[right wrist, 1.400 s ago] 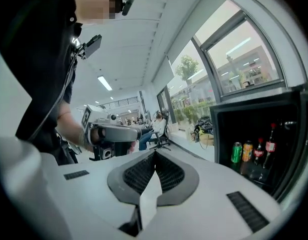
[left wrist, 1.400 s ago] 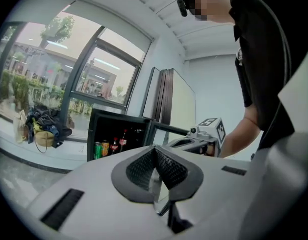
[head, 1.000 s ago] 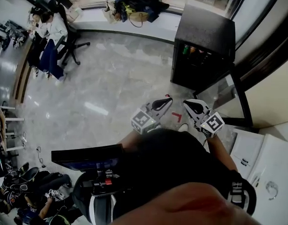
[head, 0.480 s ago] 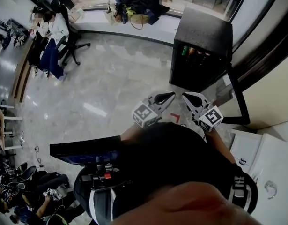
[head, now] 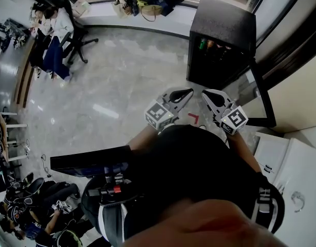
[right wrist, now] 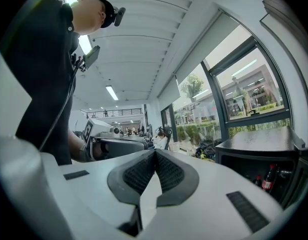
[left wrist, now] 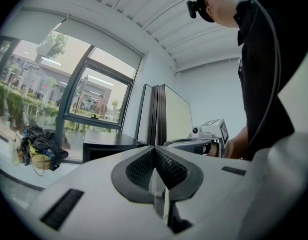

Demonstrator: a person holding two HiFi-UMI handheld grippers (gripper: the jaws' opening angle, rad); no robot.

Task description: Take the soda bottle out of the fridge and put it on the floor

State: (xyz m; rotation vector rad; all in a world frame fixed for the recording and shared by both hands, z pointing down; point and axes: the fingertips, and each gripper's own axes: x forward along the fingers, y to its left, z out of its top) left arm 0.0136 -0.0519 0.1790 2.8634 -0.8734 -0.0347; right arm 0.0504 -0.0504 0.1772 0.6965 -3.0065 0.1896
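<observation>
The soda bottle (right wrist: 267,178), dark with a red label, stands on a shelf inside the black fridge (head: 222,19) beside other bottles (head: 210,44), not on the floor (head: 122,81) in front of the fridge. Over the last second the left gripper (head: 187,92) and the right gripper (head: 206,94) have both lifted slightly before the fridge, each with its jaws pressed together on nothing, so no bottle is being carried. The soda bottle lies well ahead of both claws, closer to the right one.
</observation>
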